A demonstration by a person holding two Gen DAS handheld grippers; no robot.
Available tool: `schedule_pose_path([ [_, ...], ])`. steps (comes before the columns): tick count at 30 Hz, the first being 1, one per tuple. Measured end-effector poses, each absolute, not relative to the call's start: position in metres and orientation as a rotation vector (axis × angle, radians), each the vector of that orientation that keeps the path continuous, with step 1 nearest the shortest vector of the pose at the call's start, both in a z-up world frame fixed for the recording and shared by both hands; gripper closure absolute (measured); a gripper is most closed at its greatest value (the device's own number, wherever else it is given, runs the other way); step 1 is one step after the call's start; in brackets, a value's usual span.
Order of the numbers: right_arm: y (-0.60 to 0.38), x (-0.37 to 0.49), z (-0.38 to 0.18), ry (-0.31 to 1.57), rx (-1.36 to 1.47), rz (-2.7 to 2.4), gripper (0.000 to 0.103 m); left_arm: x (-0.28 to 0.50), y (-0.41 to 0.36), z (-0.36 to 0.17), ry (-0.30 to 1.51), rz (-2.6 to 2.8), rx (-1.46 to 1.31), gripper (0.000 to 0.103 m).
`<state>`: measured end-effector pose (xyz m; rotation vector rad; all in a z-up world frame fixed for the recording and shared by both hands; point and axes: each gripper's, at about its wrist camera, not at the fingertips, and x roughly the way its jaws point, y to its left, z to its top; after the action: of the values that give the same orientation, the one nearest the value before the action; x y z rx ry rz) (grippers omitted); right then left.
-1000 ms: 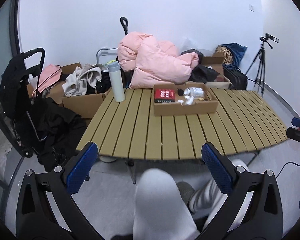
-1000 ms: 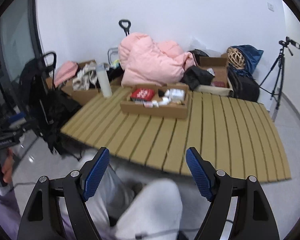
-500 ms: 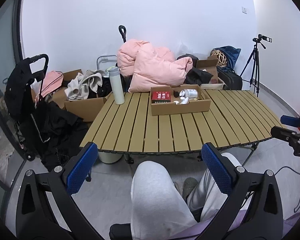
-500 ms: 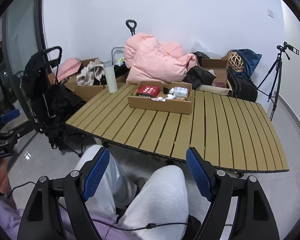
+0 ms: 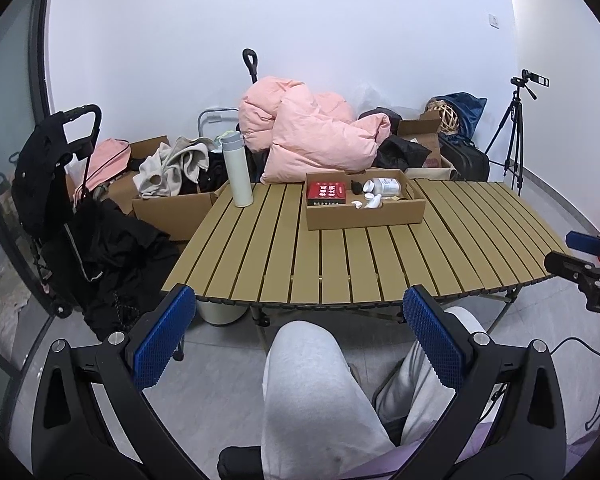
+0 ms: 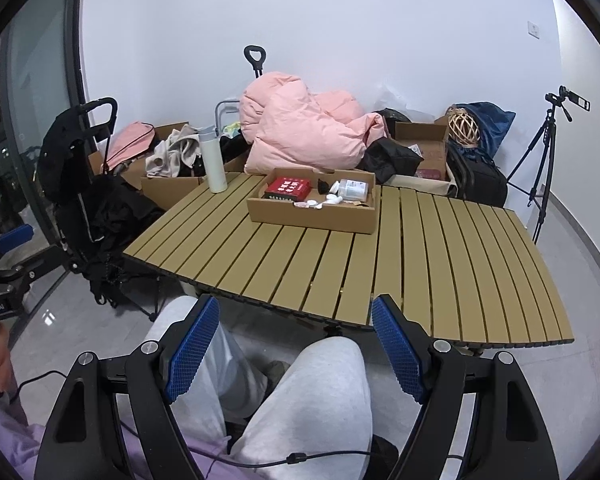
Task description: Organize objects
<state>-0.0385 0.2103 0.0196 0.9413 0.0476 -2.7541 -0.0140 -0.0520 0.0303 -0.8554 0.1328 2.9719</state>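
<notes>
The cardboard box (image 5: 365, 208) sits on the slatted table (image 5: 340, 264) near its far edge, about midway along that edge. It contains a red packet (image 5: 326, 193) at the left end, a small black item (image 5: 356, 187) beside it, a white bottle (image 5: 382, 186) lying on its side, and several small white pieces (image 5: 370, 202) in front of the bottle. A white flask (image 5: 237, 169) stands upright at the far left corner of the table, well apart from the box. The left tongs (image 5: 300, 340) and the right tongs (image 6: 296, 352) are both spread apart and hold nothing; both hang off the near edge, above the person's grey-trousered knees (image 6: 308, 392). Beyond the far edge lie a pink duvet (image 5: 312, 136), floor boxes of clothing (image 5: 172, 168), a black stroller (image 5: 56, 184) and a tripod (image 5: 516, 132).
</notes>
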Motion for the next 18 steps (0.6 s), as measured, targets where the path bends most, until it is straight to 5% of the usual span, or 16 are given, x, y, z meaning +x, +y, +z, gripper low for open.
schedule_pose_path([
  [18,0.2114,-0.0407,0.0195,0.038,0.941,-2.757,0.021,-0.0160,-0.0532,0.0293,0.128,2.964,-0.869,0.000],
])
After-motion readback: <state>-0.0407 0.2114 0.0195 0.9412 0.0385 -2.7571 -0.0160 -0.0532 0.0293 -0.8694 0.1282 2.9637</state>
